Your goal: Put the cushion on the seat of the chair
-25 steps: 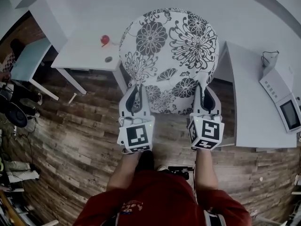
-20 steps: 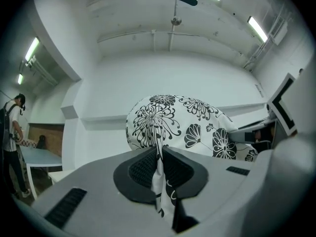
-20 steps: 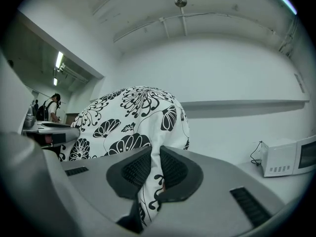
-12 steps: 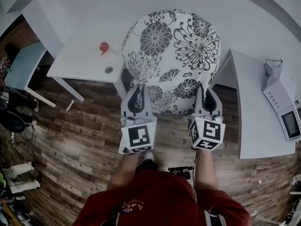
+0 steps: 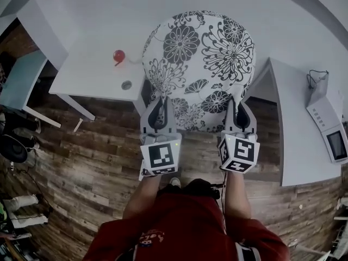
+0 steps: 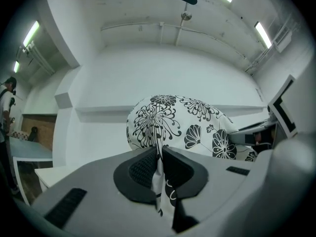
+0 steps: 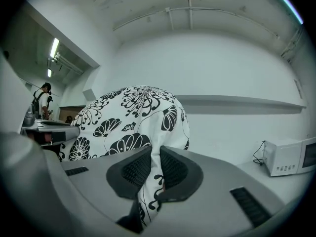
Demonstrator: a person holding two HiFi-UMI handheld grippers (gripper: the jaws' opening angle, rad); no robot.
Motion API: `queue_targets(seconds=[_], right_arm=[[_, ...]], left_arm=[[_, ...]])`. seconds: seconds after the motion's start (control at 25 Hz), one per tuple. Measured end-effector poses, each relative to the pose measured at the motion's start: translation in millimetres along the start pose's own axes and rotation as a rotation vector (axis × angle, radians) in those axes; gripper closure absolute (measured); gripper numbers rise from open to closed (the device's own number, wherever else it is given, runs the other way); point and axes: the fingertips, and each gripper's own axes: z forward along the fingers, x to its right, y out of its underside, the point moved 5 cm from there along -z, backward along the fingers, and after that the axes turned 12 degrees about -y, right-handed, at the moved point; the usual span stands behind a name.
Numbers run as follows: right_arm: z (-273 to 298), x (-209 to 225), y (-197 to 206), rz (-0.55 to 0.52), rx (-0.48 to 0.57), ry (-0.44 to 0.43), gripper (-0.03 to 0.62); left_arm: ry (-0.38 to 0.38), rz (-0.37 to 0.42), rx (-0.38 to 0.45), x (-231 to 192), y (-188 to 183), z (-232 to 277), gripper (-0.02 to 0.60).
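Cushion (image 5: 198, 64); red object (image 5: 119, 55) head-view only

1. Head view. Wooden plank floor (image 5: 81, 159) fills the lower half, 4 to 9 o'clock.
2. White table (image 5: 89, 69) at 10 o'clock, standing on the floor. It carries a red round object (image 5: 118, 55) and a small grey disc (image 5: 126, 85). The disc lies at 6 o'clock of the red object, apart from it, near the table's near edge.
3. Second white table (image 5: 296, 140) at 3 o'clock. It carries a white microwave (image 5: 330, 125) along its far side, with a black cable (image 5: 314, 76) at 12 o'clock of the microwave.
4. Light blue table (image 5: 20, 83) at 9 o'clock; its top is bare where visible.
5. Dark round item (image 5: 11, 148) on the floor at 8 o'clock; identity unclear.
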Motion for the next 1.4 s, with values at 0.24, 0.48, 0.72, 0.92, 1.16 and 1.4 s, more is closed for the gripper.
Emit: queue_targets(seconds=[0.24,0.48,0.72,0.92,1.16,1.4], right_arm=[[-1.7,-2.8,-3.2,0.0,-0.017,0.021,0.545],[-1.6,0.4,-6.0,0.007,-0.047,0.014,0.545],[-3.3,3.4,-10.7,0.015,-0.096,0.003,0.545],[2.3,3.0,1.5,0.069,-0.02,-0.043,0.545],[-2.5,-2.2,-5.3,-0.006,-0.035,0.037,0.545],[-5.1,-6.5,-8.3,-0.057,-0.051,0.073,0.545]], left_arm=[[0.018,-0.014,-0.02,-2.8,0.4,3.1,0.538],[0.016,-0.01,-0.053,-0.3,-1.8,4.6,0.538],[0.024,-0.006,-0.113,2.2,-5.5,0.6,0.538],[-0.026,0.088,-0.072,2.0,-11.9,-3.9,0.538],[0.044,0.01,-0.048,-1.5,-0.9,3.3,0.538],[0.074,-0.024,-0.026,-3.7,2.4,6.1,0.538]])
